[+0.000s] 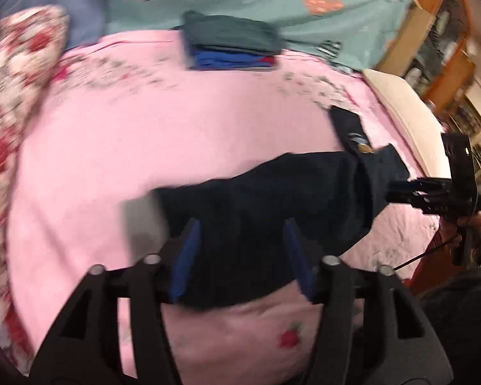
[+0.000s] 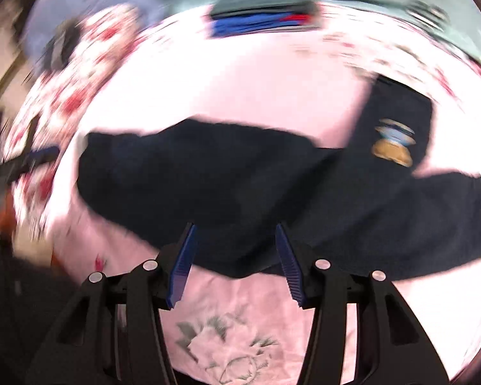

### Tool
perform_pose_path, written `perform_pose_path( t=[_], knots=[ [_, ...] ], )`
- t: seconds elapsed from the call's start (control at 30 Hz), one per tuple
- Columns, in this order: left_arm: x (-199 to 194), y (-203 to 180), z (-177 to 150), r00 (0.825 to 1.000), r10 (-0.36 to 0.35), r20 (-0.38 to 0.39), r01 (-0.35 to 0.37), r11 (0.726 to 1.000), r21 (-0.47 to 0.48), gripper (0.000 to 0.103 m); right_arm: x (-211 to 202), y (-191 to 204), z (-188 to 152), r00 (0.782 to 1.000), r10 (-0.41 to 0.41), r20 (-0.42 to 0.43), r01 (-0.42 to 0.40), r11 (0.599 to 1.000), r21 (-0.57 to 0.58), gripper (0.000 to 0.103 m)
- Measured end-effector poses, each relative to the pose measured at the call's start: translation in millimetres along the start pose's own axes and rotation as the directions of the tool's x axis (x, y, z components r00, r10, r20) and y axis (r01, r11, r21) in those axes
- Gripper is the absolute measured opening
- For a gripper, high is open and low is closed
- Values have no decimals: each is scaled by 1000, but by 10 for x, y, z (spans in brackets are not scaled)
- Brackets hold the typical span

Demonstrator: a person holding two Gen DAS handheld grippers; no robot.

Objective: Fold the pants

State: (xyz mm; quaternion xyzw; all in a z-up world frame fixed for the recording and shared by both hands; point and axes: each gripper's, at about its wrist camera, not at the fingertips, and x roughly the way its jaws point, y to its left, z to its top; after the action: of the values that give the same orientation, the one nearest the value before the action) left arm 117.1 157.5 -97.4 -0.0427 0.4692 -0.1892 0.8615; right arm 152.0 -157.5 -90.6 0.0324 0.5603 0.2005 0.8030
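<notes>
The left claw (image 1: 240, 256) hangs with blades apart, gripping nothing, above the dark pants (image 1: 272, 199) lying folded across the pink bedsheet (image 1: 176, 134). The right claw (image 2: 235, 256) is likewise apart and empty — the loose fold could slip open if a blade snags the cloth.

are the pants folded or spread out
Partly folded: the dark pants lie on the pink sheet, one leg with a patch angling away, not a compact bundle.
</notes>
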Motion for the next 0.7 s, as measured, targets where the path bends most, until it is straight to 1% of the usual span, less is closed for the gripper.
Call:
perform_pose_path(
  t=[0.03,0.07,0.1,0.13,0.17,0.2,0.27,0.37,0.4,0.43,0.5,0.57,0.63,0.67,0.7],
  knots=[
    [156,-114,8,1000,1,-11,-1,1000,24,68,-38,-57,29,999,-36,11,35,999,35,52],
    [407,-219,-41,998,17,-60,-13,998,56,68,-75,-133,42,998,-66,25,64,996,62,52],
    [595,-237,-102,992,50,-113,-43,997,65,68,-148,-246,127,993,-108,46,103,990,99,52],
    [813,-228,-187,977,103,-188,-93,994,61,66,-184,-321,186,990,-128,58,120,986,117,52],
    [960,-201,-280,962,135,-238,-126,991,52,65,-236,-423,249,986,-149,74,138,981,136,52],
    [964,-221,-343,968,149,-200,-141,988,56,68,-281,-536,354,980,-175,95,159,975,157,52],
    [953,-287,-371,965,184,-186,-172,982,79,68,-320,-757,578,966,-210,149,183,967,180,52],
    [996,-311,-360,958,214,-190,-210,977,37,68,-192,-1015,884,946,-253,201,209,954,216,52],
    [1014,-317,-344,956,226,-187,-229,973,8,68,-100,-1110,1005,944,-257,208,204,947,247,52],
    [1042,-322,-332,953,235,-189,-241,971,-7,69,44,-1237,1146,947,-244,209,178,940,291,52],
    [1058,-307,-314,947,255,-194,-265,964,-24,70,307,-1383,1355,952,-238,192,158,921,355,52],
    [1075,-329,-301,943,270,-197,-284,958,-46,71,552,-1438,1507,951,-257,169,175,903,392,51],
    [1072,-311,-313,938,283,-200,-301,951,-67,72,813,-1464,1642,936,-327,130,251,878,407,51],
    [1079,-320,-302,935,290,-204,-310,948,-70,72,955,-1470,1688,933,-346,102,276,867,414,50],
    [1088,-328,-285,933,294,-207,-314,947,-72,72,1065,-1465,1707,923,-378,71,318,854,412,49]
  ],
)
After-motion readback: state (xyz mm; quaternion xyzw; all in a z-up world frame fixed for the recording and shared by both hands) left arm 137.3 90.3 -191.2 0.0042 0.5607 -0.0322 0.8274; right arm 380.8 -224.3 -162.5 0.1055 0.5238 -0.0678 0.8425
